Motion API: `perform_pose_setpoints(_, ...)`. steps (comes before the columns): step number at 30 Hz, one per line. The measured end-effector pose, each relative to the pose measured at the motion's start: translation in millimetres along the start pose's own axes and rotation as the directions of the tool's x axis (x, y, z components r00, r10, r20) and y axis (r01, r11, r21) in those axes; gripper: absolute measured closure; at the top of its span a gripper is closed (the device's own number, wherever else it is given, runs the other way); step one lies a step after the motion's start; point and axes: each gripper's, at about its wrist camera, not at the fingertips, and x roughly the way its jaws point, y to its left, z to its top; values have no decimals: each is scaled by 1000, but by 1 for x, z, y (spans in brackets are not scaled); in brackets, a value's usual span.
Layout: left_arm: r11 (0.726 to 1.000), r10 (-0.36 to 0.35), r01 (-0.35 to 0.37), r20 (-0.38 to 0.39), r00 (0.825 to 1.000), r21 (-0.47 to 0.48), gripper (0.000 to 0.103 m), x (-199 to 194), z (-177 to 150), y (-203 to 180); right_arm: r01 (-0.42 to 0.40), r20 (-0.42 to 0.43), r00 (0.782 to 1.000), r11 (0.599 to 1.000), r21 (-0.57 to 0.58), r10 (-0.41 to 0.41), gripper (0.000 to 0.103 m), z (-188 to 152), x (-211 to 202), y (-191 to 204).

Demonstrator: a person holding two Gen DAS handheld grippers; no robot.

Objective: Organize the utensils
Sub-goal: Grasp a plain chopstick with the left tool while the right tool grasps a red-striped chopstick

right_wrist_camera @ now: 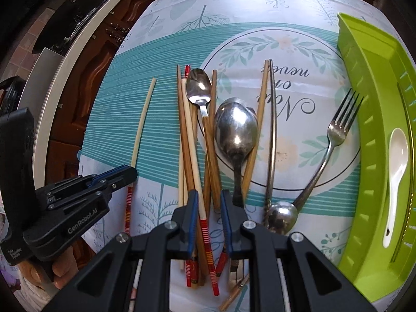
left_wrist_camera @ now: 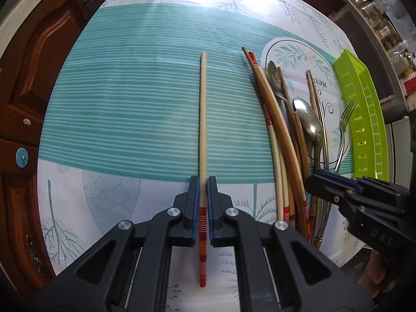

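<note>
Pads of the left tool (left_wrist_camera: 203,195) are clamped on a pale chopstick with a red-striped end (left_wrist_camera: 203,130), gripped near the striped band so the long plain shaft lies flat on the patterned tablecloth of the table (left_wrist_camera: 130,104), apart from the rest; that suits lifting it out alone. The right tool (right_wrist_camera: 208,202) hangs with its jaws partly apart around several wooden and pale chopsticks (right_wrist_camera: 193,156) in the mixed heap, not visibly pressing them. Beside these lie two steel spoons (right_wrist_camera: 235,127) and a steel fork (right_wrist_camera: 335,130). The lime-green slotted plastic tray (right_wrist_camera: 364,104), already holding a white plastic spoon (right_wrist_camera: 395,171), looks like the destination.
</note>
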Motion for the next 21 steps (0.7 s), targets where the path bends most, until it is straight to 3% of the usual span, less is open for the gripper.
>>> perform_pose_setpoints(7,999,-52,52,0,999,-5,100,-4,-9,11,23,-24,999,1000,15,-23,85,-1,5,2)
perform_pose_setpoints(21,996,-89,89,-5,996,-7,99,-7,-13,13,87,-68,994,996,-2,-87,87,-7,16,18)
